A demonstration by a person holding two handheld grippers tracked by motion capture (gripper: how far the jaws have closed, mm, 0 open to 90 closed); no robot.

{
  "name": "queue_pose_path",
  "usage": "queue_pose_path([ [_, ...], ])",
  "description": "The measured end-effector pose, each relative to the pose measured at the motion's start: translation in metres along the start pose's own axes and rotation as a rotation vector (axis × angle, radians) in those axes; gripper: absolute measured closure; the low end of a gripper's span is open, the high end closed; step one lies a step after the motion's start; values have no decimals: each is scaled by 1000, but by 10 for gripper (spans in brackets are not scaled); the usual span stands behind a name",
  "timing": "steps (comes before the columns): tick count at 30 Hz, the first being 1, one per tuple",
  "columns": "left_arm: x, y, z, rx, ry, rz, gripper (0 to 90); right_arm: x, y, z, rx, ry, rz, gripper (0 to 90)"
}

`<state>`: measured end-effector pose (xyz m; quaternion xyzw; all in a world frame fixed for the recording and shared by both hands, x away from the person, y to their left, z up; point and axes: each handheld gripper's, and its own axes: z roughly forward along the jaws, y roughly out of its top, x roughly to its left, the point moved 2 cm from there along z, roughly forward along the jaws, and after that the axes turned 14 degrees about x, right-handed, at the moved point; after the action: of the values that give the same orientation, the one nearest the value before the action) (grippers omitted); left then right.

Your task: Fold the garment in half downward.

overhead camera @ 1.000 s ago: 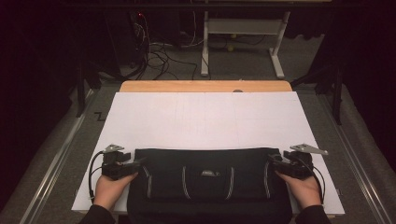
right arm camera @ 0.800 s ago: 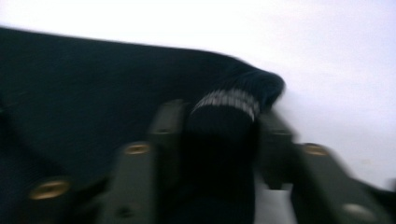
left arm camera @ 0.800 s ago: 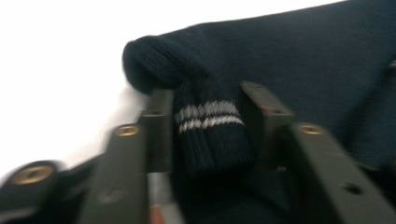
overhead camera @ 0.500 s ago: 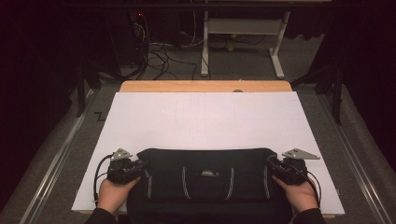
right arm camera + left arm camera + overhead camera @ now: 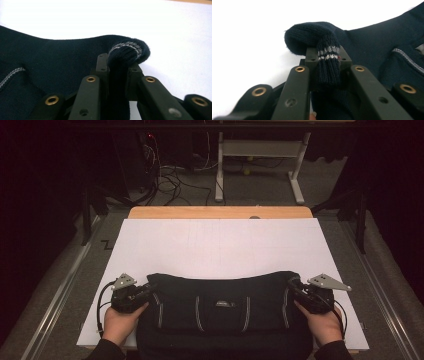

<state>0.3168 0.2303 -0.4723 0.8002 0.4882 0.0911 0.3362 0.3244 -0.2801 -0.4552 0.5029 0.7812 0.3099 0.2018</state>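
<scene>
Two hand-held grippers pinch the top corners of a dark sweater.

The sweater lies on the white table at the 6 o'clock edge, close to the person. The left hand-held gripper sits at the sweater's 9 o'clock side. Its jaws have just been closing and now clamp a knit cuff with grey stripes. The right hand-held gripper sits at the 3 o'clock side. Its jaws have just been closing too and now squeeze the other cuff. Holding both ends at once likely keeps the cloth flat and even, ready to lift or fold.
</scene>
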Motion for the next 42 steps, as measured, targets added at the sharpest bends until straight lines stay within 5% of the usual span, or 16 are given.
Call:
queue_pose_path([
  [21, 14, 49, 4, -32, 68, -5, 742, -16, 39, 3, -73, -26, 21, 780],
  [42, 32, 95, 13, -63, 123, -51, 742, -24, 85, 19, -74, -152, -55, 779],
])
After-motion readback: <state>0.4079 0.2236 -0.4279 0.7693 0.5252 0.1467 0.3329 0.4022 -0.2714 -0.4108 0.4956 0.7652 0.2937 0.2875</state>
